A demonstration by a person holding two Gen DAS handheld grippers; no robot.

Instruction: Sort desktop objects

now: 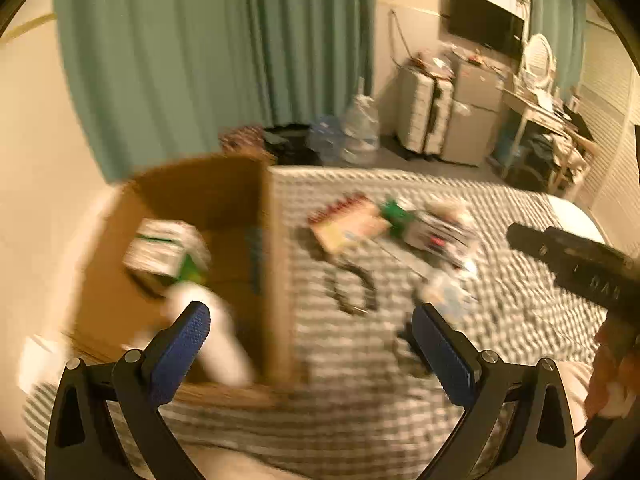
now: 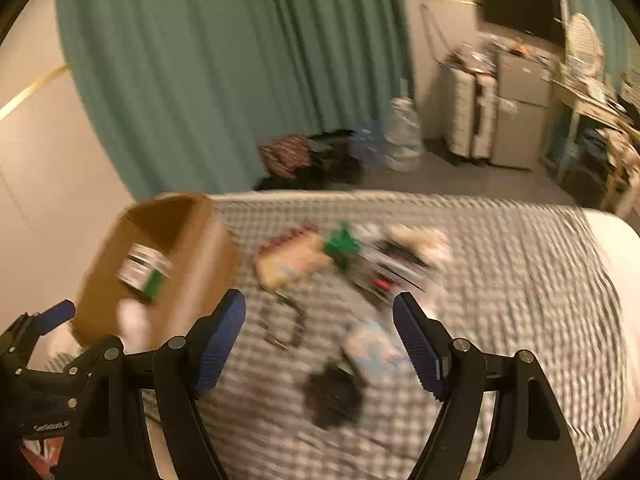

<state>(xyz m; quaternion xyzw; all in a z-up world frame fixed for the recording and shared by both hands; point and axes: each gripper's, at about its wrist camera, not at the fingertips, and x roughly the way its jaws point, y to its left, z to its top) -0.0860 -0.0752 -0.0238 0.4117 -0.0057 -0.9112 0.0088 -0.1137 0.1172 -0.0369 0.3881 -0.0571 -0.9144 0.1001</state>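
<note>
— So where were the things?
— A green-and-white carton (image 1: 168, 254) lay inside the brown cardboard box (image 1: 224, 196) on the checked bed (image 1: 500, 280); a black cable (image 1: 352, 288) lay just beside that box.
— And the tools?
— Left tool (image 1: 310, 344) and right tool (image 2: 320, 344) both gaped, grasping nothing.

The left gripper (image 1: 310, 350) has two matte black arms shaped like curved wedges with triangular cut-outs, round silver screws at the joints and dark blue ribbed pads (image 1: 182, 354) on the inner faces of its fingers. The right gripper (image 2: 320, 346) is built the same way, black frame, silver screws, blue textured pads (image 2: 420, 346). In the left view its black body carries pale lettering, too blurred to read.
</note>
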